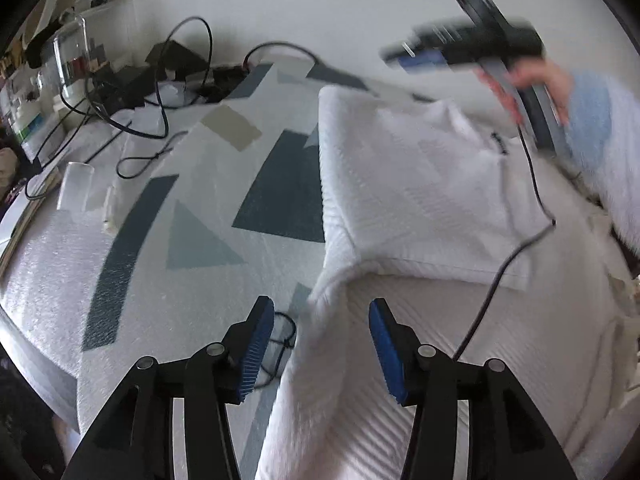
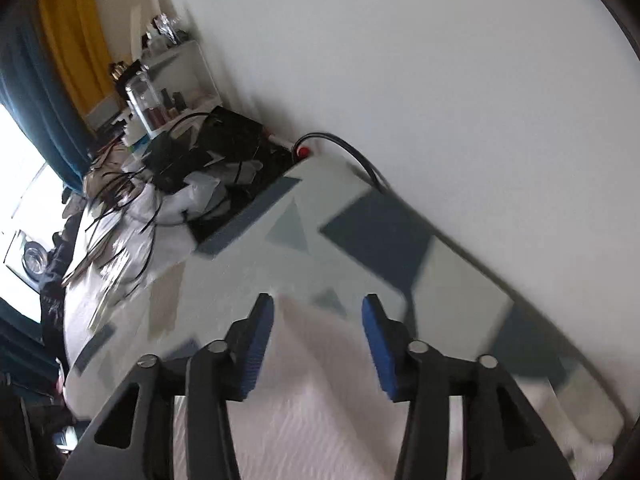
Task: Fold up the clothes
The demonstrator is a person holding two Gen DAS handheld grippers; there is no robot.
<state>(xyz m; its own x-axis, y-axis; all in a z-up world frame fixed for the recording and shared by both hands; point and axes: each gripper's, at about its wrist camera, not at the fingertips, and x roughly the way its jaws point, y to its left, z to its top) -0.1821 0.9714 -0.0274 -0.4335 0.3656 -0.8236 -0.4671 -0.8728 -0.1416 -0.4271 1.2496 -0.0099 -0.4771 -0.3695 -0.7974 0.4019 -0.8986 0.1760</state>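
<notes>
A white textured garment (image 1: 400,184) lies folded on a bed cover with blue and grey shapes (image 1: 192,240). One raised fold of it runs toward me between the jaws of my left gripper (image 1: 321,307), which stands open, its blue pads (image 1: 256,344) clear of the cloth. In the right wrist view the right gripper (image 2: 318,302) is open too, above an edge of the same garment (image 2: 320,400), with no cloth pinched. Blurred, that gripper (image 1: 404,56) also shows at the upper right of the left wrist view, carried by a hand (image 1: 548,80) in a pale blue sleeve.
A thin black cable (image 1: 532,168) trails over the garment's right side. At the bed's far left lie tangled cables (image 1: 160,92), black items (image 2: 224,140) and a clear jar (image 1: 72,56). A white wall (image 2: 400,80) runs along the bed. Yellow and blue curtains (image 2: 72,40) hang at the left.
</notes>
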